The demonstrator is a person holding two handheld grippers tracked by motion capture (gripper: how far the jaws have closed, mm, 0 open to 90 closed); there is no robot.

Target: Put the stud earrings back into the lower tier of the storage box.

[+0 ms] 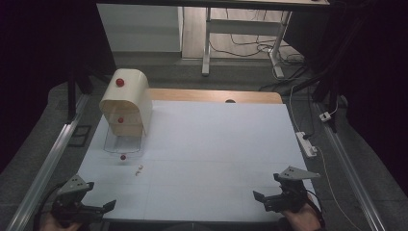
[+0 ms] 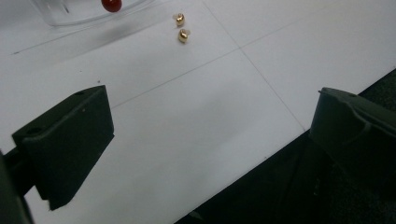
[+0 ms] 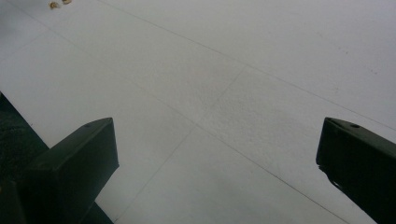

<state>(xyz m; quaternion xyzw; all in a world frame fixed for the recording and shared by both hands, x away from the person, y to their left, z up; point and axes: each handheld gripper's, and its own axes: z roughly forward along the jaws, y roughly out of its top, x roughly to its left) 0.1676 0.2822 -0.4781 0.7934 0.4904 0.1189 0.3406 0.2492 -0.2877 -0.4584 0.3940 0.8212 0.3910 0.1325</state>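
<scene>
Claws both empty: left claw point(image 1: 98, 210) and right claw point(image 1: 262, 199) gape wide. Approach earrings point(image 2: 181, 28), just before the box point(image 1: 126, 103), low and slowly.

Left gripper point(image 1: 103, 208) at the table's near left corner, jaws wide apart, empty. Right gripper point(image 1: 262, 198) at the near right corner, likewise agape.

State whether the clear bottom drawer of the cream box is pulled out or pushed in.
Pulled out: the clear drawer juts forward from the cream box.
</scene>
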